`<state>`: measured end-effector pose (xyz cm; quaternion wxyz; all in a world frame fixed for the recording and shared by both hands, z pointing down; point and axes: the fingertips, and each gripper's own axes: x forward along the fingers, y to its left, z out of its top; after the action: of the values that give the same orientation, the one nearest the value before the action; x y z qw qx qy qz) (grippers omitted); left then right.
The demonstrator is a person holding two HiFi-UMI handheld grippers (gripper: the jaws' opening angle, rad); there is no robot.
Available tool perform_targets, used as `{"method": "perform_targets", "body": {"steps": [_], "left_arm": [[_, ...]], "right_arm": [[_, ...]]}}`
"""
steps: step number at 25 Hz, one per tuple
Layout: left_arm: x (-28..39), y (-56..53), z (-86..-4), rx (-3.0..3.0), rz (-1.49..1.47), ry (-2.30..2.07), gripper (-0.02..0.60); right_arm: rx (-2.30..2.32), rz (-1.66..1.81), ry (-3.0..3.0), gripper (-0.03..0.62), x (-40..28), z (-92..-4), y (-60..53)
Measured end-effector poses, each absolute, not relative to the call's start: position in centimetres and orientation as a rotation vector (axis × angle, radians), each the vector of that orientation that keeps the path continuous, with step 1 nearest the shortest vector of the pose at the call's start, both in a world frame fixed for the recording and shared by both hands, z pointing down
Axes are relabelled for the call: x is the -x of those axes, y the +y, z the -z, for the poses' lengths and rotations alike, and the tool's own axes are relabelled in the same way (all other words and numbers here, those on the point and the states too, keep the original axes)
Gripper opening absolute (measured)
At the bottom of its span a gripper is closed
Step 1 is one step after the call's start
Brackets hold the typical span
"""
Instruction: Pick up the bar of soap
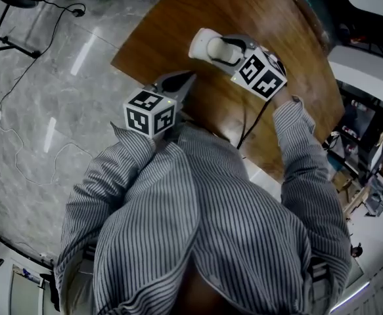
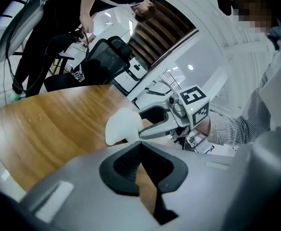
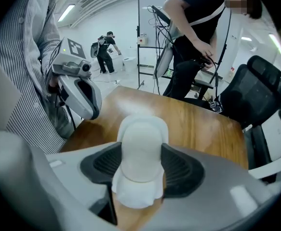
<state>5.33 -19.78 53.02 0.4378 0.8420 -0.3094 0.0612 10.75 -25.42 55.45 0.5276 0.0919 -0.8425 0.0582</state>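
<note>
Hanging back at the table's near-left edge, left gripper (image 2: 140,150) is idling: jaws together, empty. Bar of soap (image 3: 141,148) is lying on wooden table (image 1: 178,18), its long axis running along right gripper (image 1: 209,48), whose wide-spread jaws are flanking it, seemingly unclamped. Clear tabletop is lying beyond.

Open table (image 1: 211,5) beyond soap (image 1: 216,48)

A bright lab-like workroom: a wooden table (image 1: 178,18) on a glossy grey floor (image 1: 46,117), loose cables (image 1: 76,10) trailing at left, a black office chair (image 3: 256,90) and a metal frame (image 3: 139,32) beyond.
</note>
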Motion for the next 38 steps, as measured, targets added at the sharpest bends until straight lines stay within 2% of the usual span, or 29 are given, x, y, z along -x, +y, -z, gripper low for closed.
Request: {"method": "perform_targets", "body": {"steps": [11, 26, 38], "left_arm": [[-5.0, -20.6, -51.8, -2.136, -0.139, -0.757, 0.006], [-5.7, -23.6, -45.4, -2.336, -0.140, -0.697, 0.006], [-8.3, -23.2, -41.4, -2.480, -0.100, -0.590, 0.006]], "right_arm": [[-0.370, -0.070, -2.018, 0.253, -10.9, -53.8, -25.6], [-1.165, -0.268, -2.347, 0.253, -13.2, -41.3, -25.5], [-1.536, -0.477, -2.534, 0.253, -13.3, -39.7, -20.1]]}}
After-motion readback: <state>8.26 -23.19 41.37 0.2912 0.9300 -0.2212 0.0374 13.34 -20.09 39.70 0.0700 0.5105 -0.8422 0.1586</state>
